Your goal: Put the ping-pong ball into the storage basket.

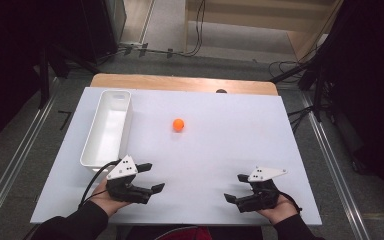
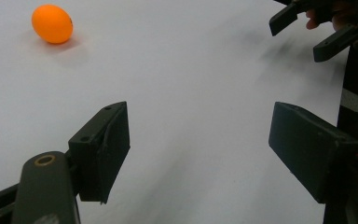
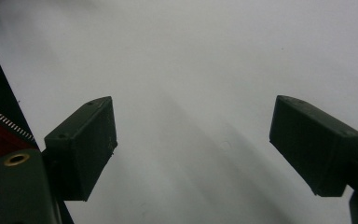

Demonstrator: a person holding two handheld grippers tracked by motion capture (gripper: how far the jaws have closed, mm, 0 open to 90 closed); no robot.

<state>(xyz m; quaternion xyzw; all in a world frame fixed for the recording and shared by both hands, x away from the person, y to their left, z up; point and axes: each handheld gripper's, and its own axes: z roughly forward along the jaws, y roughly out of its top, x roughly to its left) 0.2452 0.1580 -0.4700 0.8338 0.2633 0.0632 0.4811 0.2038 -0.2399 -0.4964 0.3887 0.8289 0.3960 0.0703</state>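
Both sets of fingers stand apart and empty: left gripper (image 1: 150, 176), right gripper (image 1: 235, 187), near the front edge of the white bench (image 1: 230, 130). The small orange ball (image 1: 178, 124) rests mid-bench, ungrasped; a reach forward probably comes next. A white rectangular plastic bin (image 1: 109, 127) lies left. Grey floor surrounds.

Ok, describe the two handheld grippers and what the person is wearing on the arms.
Both tools are black with two blocky, flat-faced jaws. The left gripper carries a pale three-cornered plate with small dark dots on top and trails a black cable toward the person; a brass-coloured ring shows near its jaw base in its own view. The right gripper has the same plate and ring. Both sleeves are dark.
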